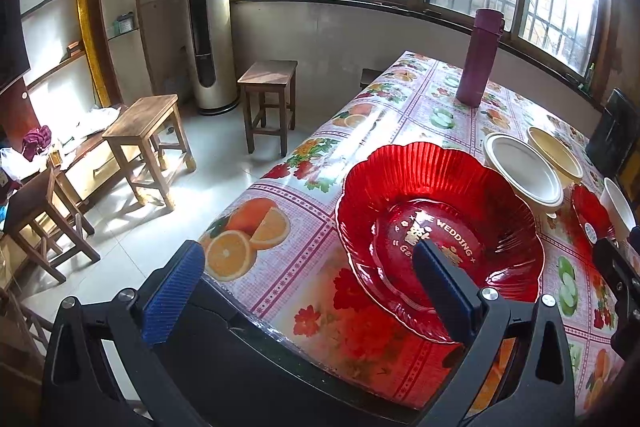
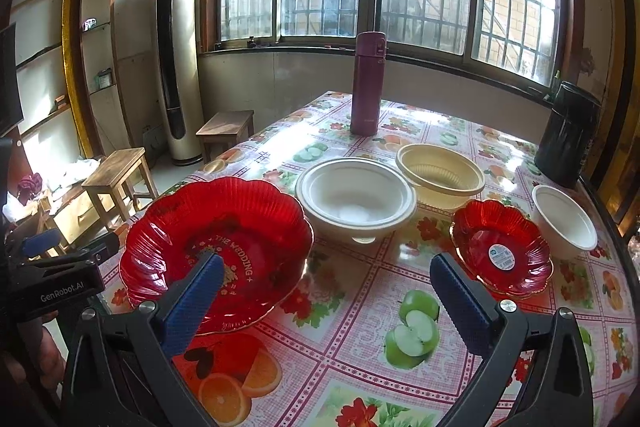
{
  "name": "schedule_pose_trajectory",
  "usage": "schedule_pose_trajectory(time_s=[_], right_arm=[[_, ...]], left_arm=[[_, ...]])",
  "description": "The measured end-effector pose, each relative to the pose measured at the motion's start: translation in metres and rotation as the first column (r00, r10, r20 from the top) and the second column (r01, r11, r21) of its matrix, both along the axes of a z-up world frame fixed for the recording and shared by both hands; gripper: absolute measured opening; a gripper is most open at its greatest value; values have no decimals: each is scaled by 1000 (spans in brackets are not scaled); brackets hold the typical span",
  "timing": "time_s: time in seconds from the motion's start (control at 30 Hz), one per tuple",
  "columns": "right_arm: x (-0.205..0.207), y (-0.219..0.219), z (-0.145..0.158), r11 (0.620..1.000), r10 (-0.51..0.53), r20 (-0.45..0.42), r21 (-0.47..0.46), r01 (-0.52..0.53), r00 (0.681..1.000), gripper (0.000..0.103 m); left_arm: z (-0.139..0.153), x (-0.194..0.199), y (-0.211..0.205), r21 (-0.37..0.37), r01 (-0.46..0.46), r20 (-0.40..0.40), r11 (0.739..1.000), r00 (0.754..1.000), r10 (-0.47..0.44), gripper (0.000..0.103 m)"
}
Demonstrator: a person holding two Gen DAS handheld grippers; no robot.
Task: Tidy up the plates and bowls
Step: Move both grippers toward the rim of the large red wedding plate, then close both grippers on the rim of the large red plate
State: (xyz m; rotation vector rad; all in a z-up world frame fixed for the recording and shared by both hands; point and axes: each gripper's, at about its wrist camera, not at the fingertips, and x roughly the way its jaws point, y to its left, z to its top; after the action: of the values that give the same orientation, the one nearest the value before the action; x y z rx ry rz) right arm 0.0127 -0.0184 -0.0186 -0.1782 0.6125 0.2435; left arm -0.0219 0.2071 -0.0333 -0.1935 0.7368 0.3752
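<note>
While my left hand-held gripper (image 1: pixel 308 267) stands wide, one finger reaches over the big red plate (image 1: pixel 440 223) and the other hangs off the tabletop (image 1: pixel 288 187) edge; whether that finger touches the plate I cannot tell. I hold my right hand-held gripper (image 2: pixel 326 277) wide too, gripping nothing, its left finger in front of the big red plate (image 2: pixel 224 235). Just right of that plate sits the white bowl (image 2: pixel 356 197), with the cream bowl (image 2: pixel 440 173) touching it behind. Well right of the plate lies the small red plate (image 2: pixel 502 253), a small white bowl (image 2: pixel 564 221) just beside it. Behind the plate, well apart, stands a purple flask (image 2: pixel 368 83).
</note>
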Motion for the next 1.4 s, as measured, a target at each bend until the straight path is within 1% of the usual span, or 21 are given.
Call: schedule_pose_trajectory(time_s=[0.2,0.3,0.43,0.87,1.2,1.4], right_arm=[[10,-3,-10,1000,-20,-41,5,20,999,103],[16,0,-18,1000,-23,-66,-3,23,998,103],[19,2,-25,1000,-22,-83,-7,21,996,103],[28,9,-28,1000,-28,-95,-3,27,995,103],[36,19,-27,1000,-25,-103,4,25,994,103],[47,25,-32,999,-38,-122,9,39,992,103]], left_arm=[[-1,3,22,-18,-43,-7,999,999,43,103],[-4,8,21,-1,-49,-30,999,998,49,103],[-6,14,19,6,-37,-47,999,998,37,103],[-5,24,8,11,14,-55,1000,998,-13,103],[-10,35,4,-2,29,-71,1000,997,-29,103],[-17,44,3,-25,40,-106,999,993,-43,103]])
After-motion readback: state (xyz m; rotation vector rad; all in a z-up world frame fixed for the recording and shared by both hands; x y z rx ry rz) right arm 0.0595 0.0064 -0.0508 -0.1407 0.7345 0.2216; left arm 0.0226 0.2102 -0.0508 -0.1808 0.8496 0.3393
